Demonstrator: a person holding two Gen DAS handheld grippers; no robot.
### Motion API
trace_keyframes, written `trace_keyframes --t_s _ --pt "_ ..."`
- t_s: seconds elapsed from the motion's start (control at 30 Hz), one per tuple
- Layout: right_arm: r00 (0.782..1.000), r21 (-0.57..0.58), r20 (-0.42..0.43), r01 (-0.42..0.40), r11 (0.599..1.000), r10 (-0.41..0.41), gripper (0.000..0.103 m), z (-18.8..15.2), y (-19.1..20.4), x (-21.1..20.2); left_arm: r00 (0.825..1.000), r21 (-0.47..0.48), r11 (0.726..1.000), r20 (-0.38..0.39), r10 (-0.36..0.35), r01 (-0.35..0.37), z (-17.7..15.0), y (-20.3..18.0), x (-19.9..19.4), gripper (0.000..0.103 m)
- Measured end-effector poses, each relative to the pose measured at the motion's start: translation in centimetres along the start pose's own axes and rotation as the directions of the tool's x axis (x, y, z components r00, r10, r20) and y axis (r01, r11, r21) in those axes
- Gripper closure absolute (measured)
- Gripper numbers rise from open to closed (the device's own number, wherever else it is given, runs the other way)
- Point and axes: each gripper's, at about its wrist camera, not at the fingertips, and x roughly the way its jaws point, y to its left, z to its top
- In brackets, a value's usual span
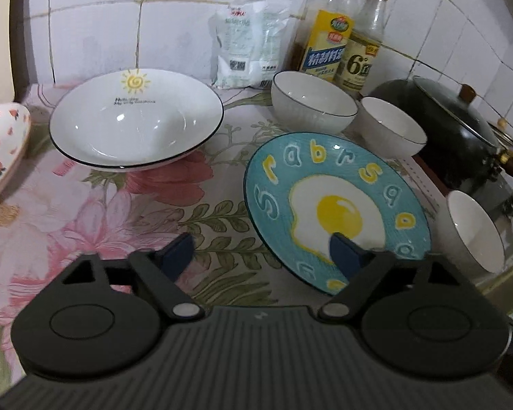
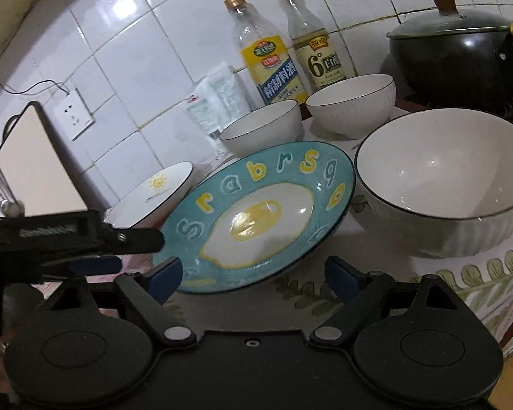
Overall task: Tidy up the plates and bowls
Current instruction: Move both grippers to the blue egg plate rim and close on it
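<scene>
My right gripper (image 2: 253, 275) stood wide open and empty, straddling the near rim of the egg plate (image 2: 256, 215) on the flowered cloth (image 2: 478, 280). My left gripper (image 1: 261, 253), also open and empty, had the plate off to its right.

Left gripper (image 1: 258, 251) hangs low over the bench (image 1: 95, 212) with its pink floral cloth, blue-padded fingers (image 1: 176, 253) spread wide with nothing between them. The right-hand finger overlaps the near part of the round teal ceramic plate painted with a fried egg and letters (image 1: 337, 205). Back left sits the wide white bowl with a black rim and a yellow sun (image 1: 136, 119). Behind the plate, two small white bowls (image 1: 313, 102) stand side by side, touching. A third white bowl (image 1: 475, 232) stands at the right edge. Two yellow-labelled bottles (image 1: 328, 34), a white bag (image 1: 249, 41) and a black lidded pot (image 1: 444, 119) line the tiled wall.
</scene>
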Motion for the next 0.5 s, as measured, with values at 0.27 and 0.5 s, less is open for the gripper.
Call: trace_keyframes --t_s 0.27,0.5 --pt "0.999 -0.007 0.048 0.024 1.000 -0.024 0.016 -0.2 -0.1 0.7 0.999 -0.035 0.999 -0.040 -0.031 0.029 0.0 -0.2 1.9 0.032" --pt "0.994 0.043 0.080 0.074 0.996 -0.077 0.029 0.0 -0.5 1.1 0.999 -0.029 0.999 -0.023 0.029 -0.029 -0.3 -0.4 2.6 0.055"
